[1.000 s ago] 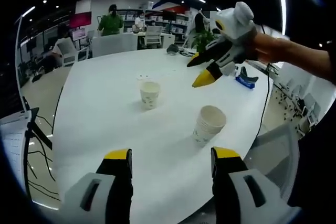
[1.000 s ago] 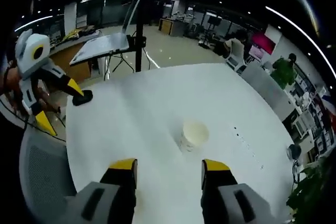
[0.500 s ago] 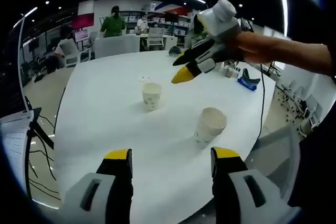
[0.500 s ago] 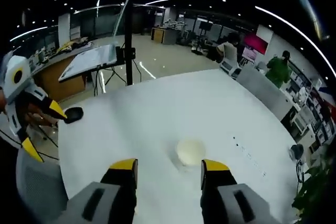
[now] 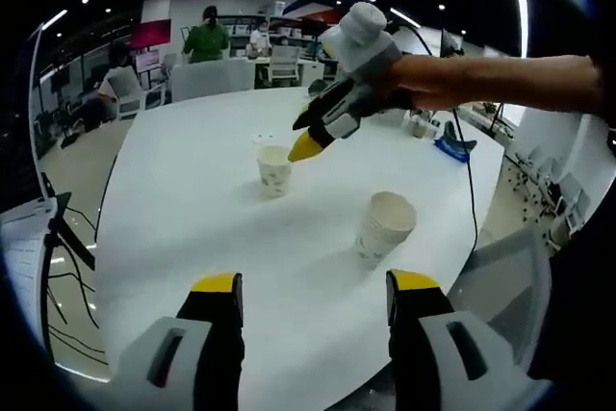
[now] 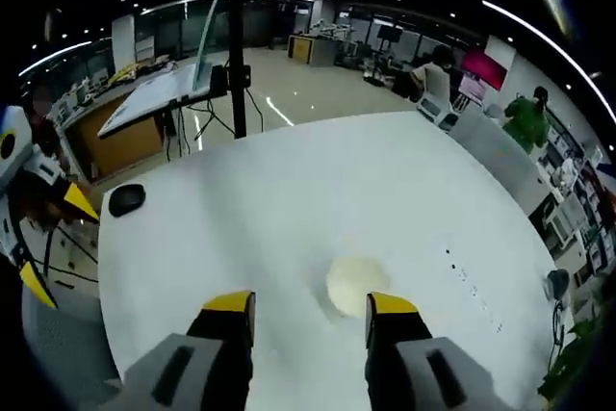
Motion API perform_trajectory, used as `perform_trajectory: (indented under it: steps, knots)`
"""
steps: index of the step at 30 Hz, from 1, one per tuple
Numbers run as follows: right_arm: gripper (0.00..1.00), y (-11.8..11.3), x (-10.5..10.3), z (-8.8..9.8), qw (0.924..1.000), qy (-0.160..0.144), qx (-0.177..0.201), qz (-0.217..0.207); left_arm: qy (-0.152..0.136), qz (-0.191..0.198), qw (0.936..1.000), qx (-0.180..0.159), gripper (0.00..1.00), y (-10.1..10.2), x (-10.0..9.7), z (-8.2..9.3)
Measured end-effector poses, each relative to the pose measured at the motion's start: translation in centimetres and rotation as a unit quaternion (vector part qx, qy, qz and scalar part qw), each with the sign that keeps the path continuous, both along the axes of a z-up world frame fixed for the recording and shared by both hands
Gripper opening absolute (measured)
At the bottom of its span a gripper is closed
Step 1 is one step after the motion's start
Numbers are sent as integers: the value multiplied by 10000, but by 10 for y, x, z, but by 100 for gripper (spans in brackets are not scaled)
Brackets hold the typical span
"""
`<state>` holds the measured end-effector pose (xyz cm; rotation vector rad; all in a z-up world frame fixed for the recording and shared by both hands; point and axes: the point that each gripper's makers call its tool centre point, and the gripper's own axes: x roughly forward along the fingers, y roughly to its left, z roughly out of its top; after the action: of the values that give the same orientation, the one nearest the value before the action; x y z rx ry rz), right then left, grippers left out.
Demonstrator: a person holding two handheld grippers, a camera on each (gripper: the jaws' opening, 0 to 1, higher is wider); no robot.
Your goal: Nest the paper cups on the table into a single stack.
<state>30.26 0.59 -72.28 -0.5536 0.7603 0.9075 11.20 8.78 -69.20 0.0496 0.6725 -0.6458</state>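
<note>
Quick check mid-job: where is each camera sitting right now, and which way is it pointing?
Left gripper view: rides the left gripper, looks across the table at the single cup and stack; right gripper and forearm enter.
Right gripper view: rides the right gripper, looks down on the single cup; left gripper at the edge.
Shared: table, single cup.

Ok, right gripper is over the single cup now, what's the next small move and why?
Probably lower the right gripper a little so its open jaws straddle the single cup, then close. In the left gripper view its yellow tips sit just above that cup's rim, not around it. The stack of cups stands apart, waiting to receive it.
</note>
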Motion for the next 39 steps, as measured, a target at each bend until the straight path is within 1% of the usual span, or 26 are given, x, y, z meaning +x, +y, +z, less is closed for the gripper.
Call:
perform_trajectory:
  steps: [2, 4, 6, 8, 10, 12, 14, 16, 18, 19, 20, 22, 24, 26, 27, 28, 30, 32, 36, 37, 38, 39]
  knots:
    - [44, 2, 0, -3, 10000, 29, -22, 54, 10, 1, 10000, -2, 59, 1, 0, -1]
    - [40, 9, 7, -12, 9999, 65, -18, 116, 18, -2, 10000, 0, 59, 1, 0, -2]
    - [37, 10, 13, -21, 9997, 187, -80, 131, 38, -19, 10000, -4, 59, 0, -1, -3]
    - [37, 9, 9, -22, 9994, 255, -194, 137, 53, -39, 10000, 19, 59, 0, -3, -5]
    - [37, 14, 18, -34, 9990, 353, -256, 141, 68, -45, 9999, 62, 59, 3, -3, -9]
    - [37, 14, 15, -39, 9980, 516, -322, 146, 88, -17, 9999, 90, 59, 7, -2, -12]
    - [37, 18, 23, -51, 9963, 656, -498, 255, 97, 3, 9999, 103, 59, 11, -1, -12]
    - [37, 14, 19, -53, 9946, 727, -629, 381, 100, 22, 9999, 115, 59, 14, -1, -11]
    - [37, 15, 24, -64, 9930, 792, -748, 449, 101, 53, 9999, 120, 59, 17, 1, -11]
    - [36, 15, 24, -65, 9928, 801, -769, 455, 101, 59, 9999, 122, 59, 18, 2, -11]
    - [36, 10, 19, -63, 9919, 851, -813, 471, 107, 77, 9998, 124, 59, 19, 2, -12]
    - [34, 12, 20, -72, 9910, 895, -852, 506, 114, 93, 9998, 127, 59, 21, 3, -12]
    - [34, 10, 17, -73, 9898, 940, -922, 543, 120, 98, 9998, 132, 59, 21, 4, -13]
    - [33, 9, 18, -80, 9882, 983, -1016, 586, 140, 97, 9998, 130, 59, 21, 4, -14]
    - [33, 11, 24, -92, 9872, 967, -1102, 629, 154, 90, 9998, 129, 59, 20, 3, -16]
    - [33, 11, 26, -94, 9868, 957, -1139, 643, 164, 88, 9997, 125, 59, 20, 3, -17]
    - [29, 7, 23, -94, 9848, 945, -1263, 723, 183, 84, 9997, 112, 59, 19, 3, -18]
    - [24, 8, 20, -95, 9835, 889, -1353, 807, 201, 88, 9997, 96, 59, 17, 3, -19]
    - [19, 5, 19, -103, 9808, 815, -1537, 883, 217, 96, 9997, 61, 59, 15, 5, -20]
    - [16, 5, 21, -105, 9801, 807, -1571, 911, 220, 98, 9997, 54, 59, 14, 6, -20]
    - [8, 5, 22, -108, 9786, 774, -1644, 963, 219, 102, 9997, 43, 59, 13, 7, -21]
    - [0, 5, 21, -105, 9777, 747, -1698, 982, 218, 99, 9997, 39, 59, 13, 7, -21]
